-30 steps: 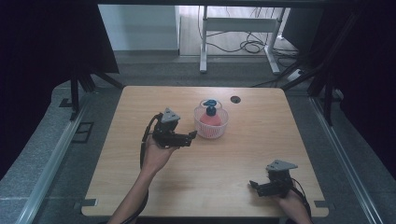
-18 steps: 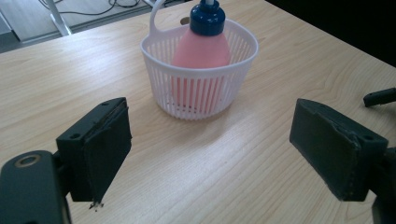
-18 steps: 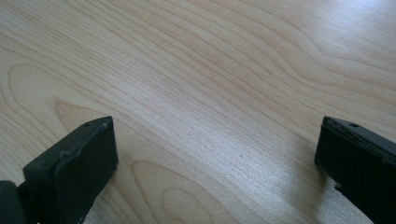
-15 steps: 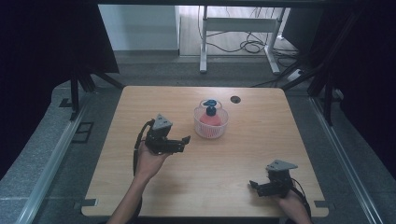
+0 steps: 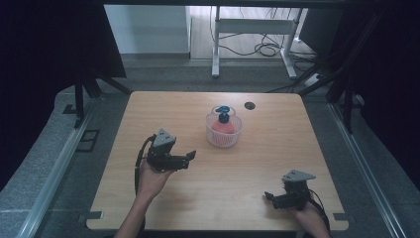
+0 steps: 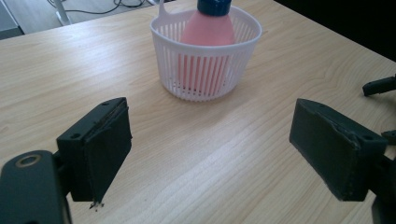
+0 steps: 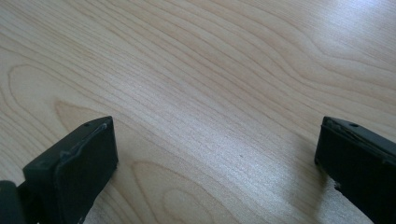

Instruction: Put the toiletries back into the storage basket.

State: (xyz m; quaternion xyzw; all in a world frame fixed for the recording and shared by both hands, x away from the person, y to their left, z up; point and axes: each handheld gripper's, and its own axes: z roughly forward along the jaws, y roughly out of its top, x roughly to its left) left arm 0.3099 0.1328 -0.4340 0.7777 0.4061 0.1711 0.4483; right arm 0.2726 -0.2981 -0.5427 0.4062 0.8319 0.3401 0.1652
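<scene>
Wooden table (image 5: 237, 193), bare but for one load. White slatted basket (image 6: 205, 70) past centre, holding a pink bottle (image 6: 208, 32) with dark blue cap (image 5: 224, 118). Probably light, thin, springy plastic; best pinched at the rim. Left gripper (image 5: 190, 157) gaping empty, near it. Right gripper (image 5: 270, 197) spread wide, well apart.

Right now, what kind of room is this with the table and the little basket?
Probably a lab or recording studio, not a home. A bare wooden table stands between black curtains, with loose cables on the floor behind it. A person's hands hold the left gripper and right gripper.
</scene>
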